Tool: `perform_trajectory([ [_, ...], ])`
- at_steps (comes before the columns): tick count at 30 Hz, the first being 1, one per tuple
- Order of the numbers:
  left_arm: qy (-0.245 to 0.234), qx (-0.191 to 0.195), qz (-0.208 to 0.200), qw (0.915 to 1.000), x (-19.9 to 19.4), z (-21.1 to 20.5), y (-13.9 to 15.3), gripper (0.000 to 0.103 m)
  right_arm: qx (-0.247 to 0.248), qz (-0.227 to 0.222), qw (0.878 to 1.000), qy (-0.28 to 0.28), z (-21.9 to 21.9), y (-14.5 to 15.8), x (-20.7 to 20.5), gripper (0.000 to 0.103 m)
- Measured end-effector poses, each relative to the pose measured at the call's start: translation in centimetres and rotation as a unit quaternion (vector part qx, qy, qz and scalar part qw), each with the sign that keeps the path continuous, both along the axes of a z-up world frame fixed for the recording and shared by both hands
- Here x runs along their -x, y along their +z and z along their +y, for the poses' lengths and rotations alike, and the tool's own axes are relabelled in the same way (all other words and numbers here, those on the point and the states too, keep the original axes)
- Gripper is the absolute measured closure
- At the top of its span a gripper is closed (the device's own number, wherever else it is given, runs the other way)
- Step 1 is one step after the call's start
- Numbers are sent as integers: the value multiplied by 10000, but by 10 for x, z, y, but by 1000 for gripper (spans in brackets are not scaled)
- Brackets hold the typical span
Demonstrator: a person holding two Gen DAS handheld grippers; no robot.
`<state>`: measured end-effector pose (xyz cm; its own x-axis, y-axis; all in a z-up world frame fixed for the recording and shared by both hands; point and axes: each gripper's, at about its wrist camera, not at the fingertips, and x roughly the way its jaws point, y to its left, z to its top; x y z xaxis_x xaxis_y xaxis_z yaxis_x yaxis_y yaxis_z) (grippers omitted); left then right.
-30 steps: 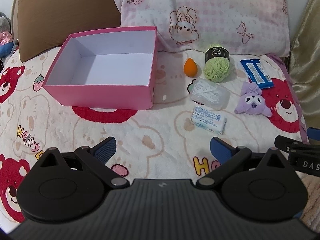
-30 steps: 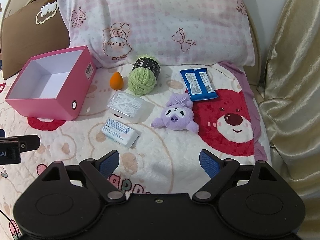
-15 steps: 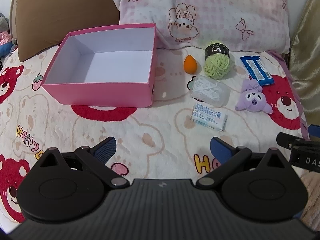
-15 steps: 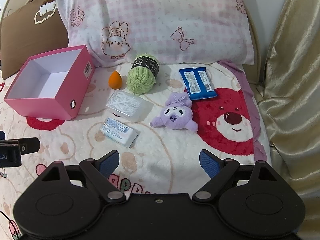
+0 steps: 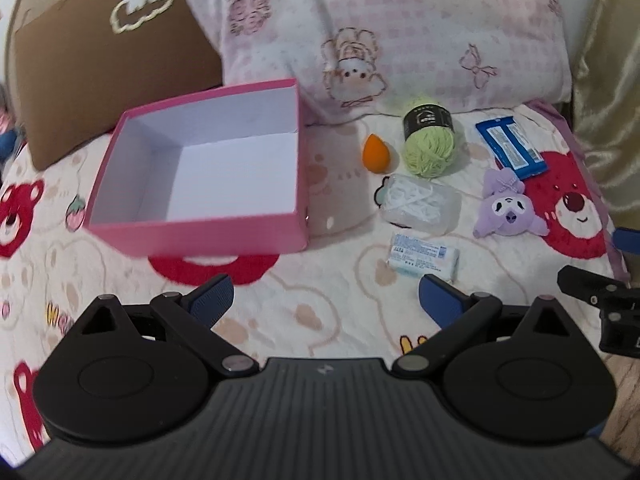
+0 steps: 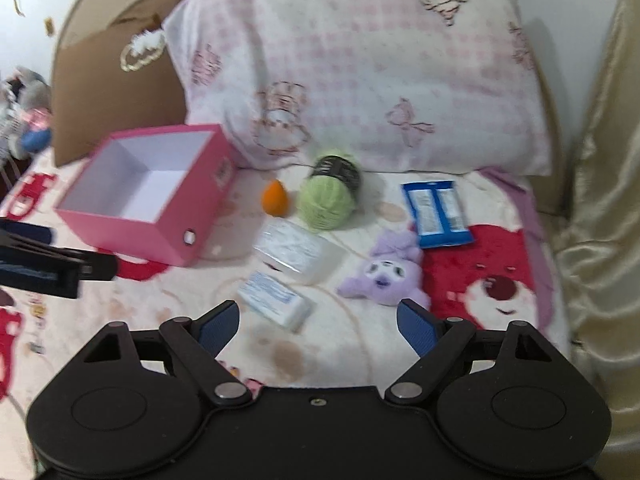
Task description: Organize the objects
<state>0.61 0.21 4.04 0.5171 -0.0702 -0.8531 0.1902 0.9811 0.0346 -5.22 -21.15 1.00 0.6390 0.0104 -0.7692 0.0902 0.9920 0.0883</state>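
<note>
An open, empty pink box (image 5: 192,232) (image 6: 132,236) sits on the bear-print blanket. To its right lie an orange sponge (image 5: 375,153) (image 6: 274,197), green yarn (image 5: 430,148) (image 6: 329,196), a clear plastic case (image 5: 420,204) (image 6: 298,250), a white-blue packet (image 5: 424,254) (image 6: 274,300), a purple plush (image 5: 506,208) (image 6: 384,274) and a blue wrapper (image 5: 512,146) (image 6: 438,212). My left gripper (image 5: 326,296) is open and empty, near the box front. My right gripper (image 6: 318,322) is open and empty, just before the packet and plush.
A pink pillow (image 5: 380,28) (image 6: 360,68) and a brown cushion (image 5: 100,72) stand at the back. A gold curtain (image 6: 600,200) hangs on the right. The other gripper shows at the edge of each view (image 5: 600,304) (image 6: 40,260).
Both grippers have moved forward toward the objects; the right view has tilted up and is blurred. Both stay open. Nothing was taken hold of.
</note>
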Motion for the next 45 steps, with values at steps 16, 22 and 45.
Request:
perform_trajectory([
  [16, -853, 191, -197, 9960, -61, -40, -25, 7, -445, -560, 9968, 345, -4, -47, -47, 17],
  [22, -1084, 233, -532, 9924, -81, -50, -50, 7, -629, -353, 9973, 139, -20, -85, -68, 17],
  [45, -1249, 1065, 201, 9862, -130, -58, -129, 28, -918, -345, 9951, 146, -3, -152, -116, 27],
])
